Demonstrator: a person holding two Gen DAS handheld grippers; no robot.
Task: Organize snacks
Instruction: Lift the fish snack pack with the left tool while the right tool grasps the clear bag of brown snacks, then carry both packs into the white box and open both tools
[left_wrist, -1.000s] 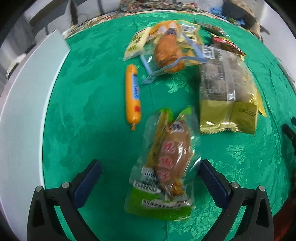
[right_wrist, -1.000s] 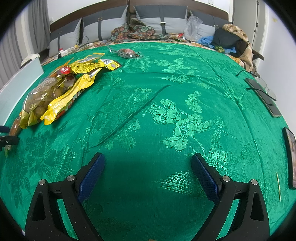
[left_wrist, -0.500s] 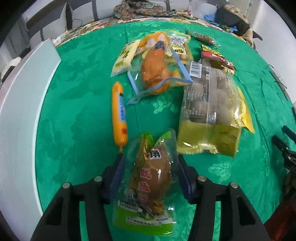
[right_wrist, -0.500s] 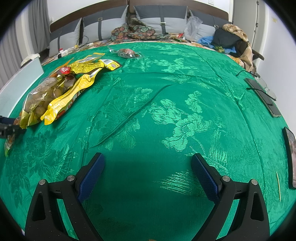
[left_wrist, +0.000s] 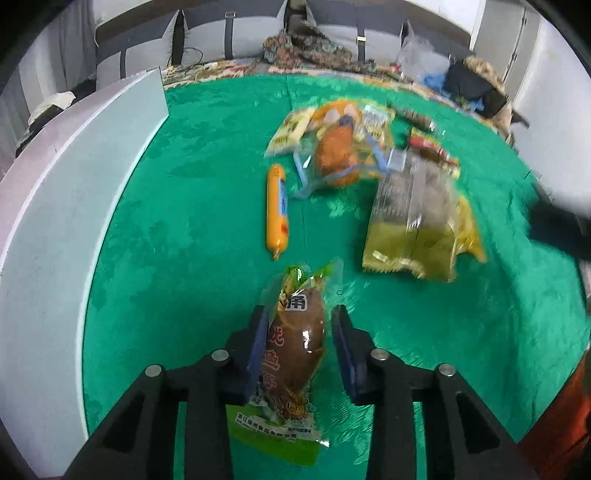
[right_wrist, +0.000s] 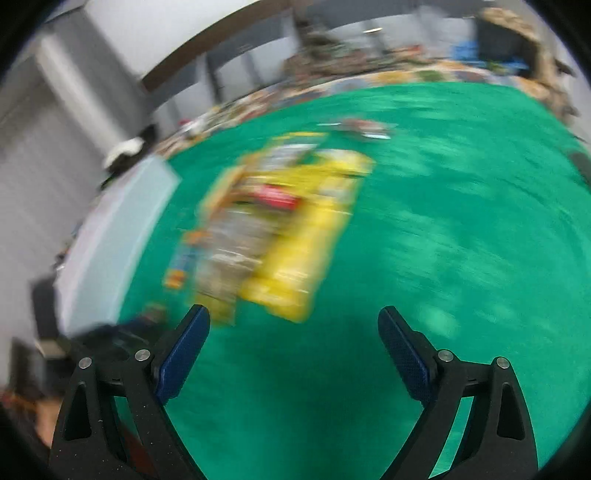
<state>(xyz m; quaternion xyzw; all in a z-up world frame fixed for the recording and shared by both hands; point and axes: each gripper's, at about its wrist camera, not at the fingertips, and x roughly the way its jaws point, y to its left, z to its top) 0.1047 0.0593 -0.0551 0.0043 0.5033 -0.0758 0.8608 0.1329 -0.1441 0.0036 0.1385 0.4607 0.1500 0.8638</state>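
Note:
My left gripper is shut on a clear snack packet with a green end and brown meat inside, held above the green cloth. Ahead lie an orange sausage stick, a clear bag with an orange chicken piece, a small yellow packet and a yellow-green bag of round snacks. My right gripper is open and empty over the cloth. In its blurred view the pile of yellow snack bags lies ahead of its left finger.
A white box stands along the left edge of the green cloth; it also shows in the right wrist view. Grey cushions and clutter line the far side. The other gripper shows as a dark blur at right.
My left gripper closed on the green-ended packet and lifted it back from the pile. My right gripper, still before, has swung fast to the left toward the snacks; its view is now blurred.

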